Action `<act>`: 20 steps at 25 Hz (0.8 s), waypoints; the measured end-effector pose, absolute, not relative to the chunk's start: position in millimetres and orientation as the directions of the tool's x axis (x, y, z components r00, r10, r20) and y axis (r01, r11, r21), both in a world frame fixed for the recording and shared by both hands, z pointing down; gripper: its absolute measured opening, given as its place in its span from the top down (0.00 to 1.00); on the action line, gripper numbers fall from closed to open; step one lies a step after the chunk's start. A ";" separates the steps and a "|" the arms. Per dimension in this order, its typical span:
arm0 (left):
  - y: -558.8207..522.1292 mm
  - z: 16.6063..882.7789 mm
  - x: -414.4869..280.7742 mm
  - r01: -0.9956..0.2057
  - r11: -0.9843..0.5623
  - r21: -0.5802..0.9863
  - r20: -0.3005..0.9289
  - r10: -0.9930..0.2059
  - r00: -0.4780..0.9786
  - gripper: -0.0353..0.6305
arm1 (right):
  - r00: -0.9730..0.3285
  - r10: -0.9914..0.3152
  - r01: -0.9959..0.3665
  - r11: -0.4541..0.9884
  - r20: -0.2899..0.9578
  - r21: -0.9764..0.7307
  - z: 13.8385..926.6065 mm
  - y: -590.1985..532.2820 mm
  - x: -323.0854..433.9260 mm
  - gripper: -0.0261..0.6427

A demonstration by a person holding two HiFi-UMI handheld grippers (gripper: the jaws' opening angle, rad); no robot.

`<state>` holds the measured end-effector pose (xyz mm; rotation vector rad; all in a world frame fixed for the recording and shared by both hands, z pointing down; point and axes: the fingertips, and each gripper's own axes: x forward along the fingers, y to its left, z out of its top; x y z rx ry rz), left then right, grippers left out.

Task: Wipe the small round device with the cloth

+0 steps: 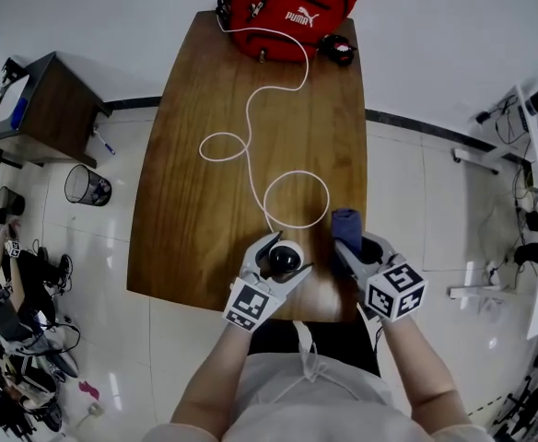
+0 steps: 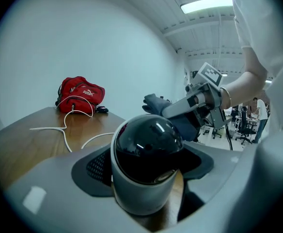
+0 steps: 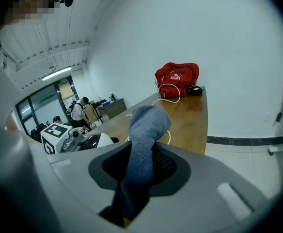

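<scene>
On a wooden table (image 1: 204, 155), a red bag (image 1: 287, 3) is set at the far edge. At the near edge the small round device (image 2: 149, 159) is flanked by the wide-apart jaws of the left gripper (image 1: 281, 258), unpressed. Just beside, the blue cloth (image 1: 345, 224) is clamped in the right gripper (image 1: 356, 247).

Tables: one brown wooden table (image 1: 204, 155) is counted.
Bags: one red fabric bag (image 1: 287, 12) is counted.
Cables: one thin white cable (image 1: 328, 199) is counted.
Devices: one small round device (image 1: 284, 260), black-domed on a white base, is counted.
Cloths: one blue-grey cloth (image 1: 346, 226) is counted.
Grippers: two grey two-jaw tools are counted, the left gripper (image 1: 286, 254) and the right gripper (image 1: 356, 247).
Bins: one black mesh waste bin (image 1: 87, 186) is counted.
Side desks: one dark side desk (image 1: 52, 109) is counted.
</scene>
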<state>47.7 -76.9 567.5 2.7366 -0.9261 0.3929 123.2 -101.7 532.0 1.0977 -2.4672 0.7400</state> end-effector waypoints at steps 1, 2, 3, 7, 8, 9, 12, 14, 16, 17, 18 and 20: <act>-76.7 566.7 47.3 -0.620 -0.774 0.127 0.332 -0.556 0.762 0.38 | -0.645 -0.579 -0.758 0.567 0.499 -0.321 529.8 -101.2 124.1 0.81; -77.0 563.7 46.9 -0.622 -0.771 0.134 0.336 -0.556 0.761 0.38 | -0.645 -0.576 -0.757 0.569 0.502 -0.321 527.5 -100.8 125.4 0.81; -77.9 558.0 46.5 -0.627 -0.765 0.147 0.330 -0.559 0.760 0.38 | -0.646 -0.572 -0.756 0.570 0.506 -0.322 525.2 -100.3 126.8 0.81; -87.9 514.1 45.5 -0.642 -0.736 0.214 0.271 -0.587 0.763 0.38 | -0.654 -0.540 -0.745 0.583 0.530 -0.325 515.5 -95.7 131.4 0.81; -91.3 500.7 45.8 -0.642 -0.735 0.219 0.262 -0.590 0.764 0.38 | -0.657 -0.528 -0.740 0.587 0.539 -0.328 512.8 -93.9 131.4 0.81; -94.9 487.0 46.2 -0.642 -0.733 0.224 0.256 -0.591 0.765 0.38 | -0.660 -0.514 -0.735 0.591 0.548 -0.332 510.2 -92.1 130.7 0.81; -107.6 446.4 48.2 -0.640 -0.722 0.263 0.230 -0.597 0.768 0.38 | -0.663 -0.465 -0.722 0.604 0.586 -0.338 507.7 -87.8 126.4 0.81; -116.2 421.6 51.9 -0.633 -0.718 0.290 0.206 -0.599 0.774 0.38 | -0.663 -0.426 -0.710 0.618 0.615 -0.337 509.6 -85.1 120.1 0.81; -121.7 401.2 57.1 -0.621 -0.733 0.277 0.189 -0.592 0.783 0.38 | -0.676 -0.394 -0.686 0.645 0.623 -0.336 507.0 -83.7 107.5 0.81; -123.7 393.0 59.8 -0.615 -0.744 0.259 0.186 -0.587 0.788 0.38 | -0.689 -0.386 -0.671 0.661 0.614 -0.337 502.2 -84.7 99.6 0.81; -125.9 386.0 62.2 -0.611 -0.755 0.239 0.186 -0.582 0.792 0.38 | -0.705 -0.382 -0.654 0.677 0.598 -0.338 495.1 -87.0 91.2 0.81; -131.0 375.8 65.9 -0.607 -0.767 0.206 0.187 -0.578 0.794 0.38 | -0.738 -0.381 -0.618 0.712 0.557 -0.333 476.8 -92.8 75.9 0.81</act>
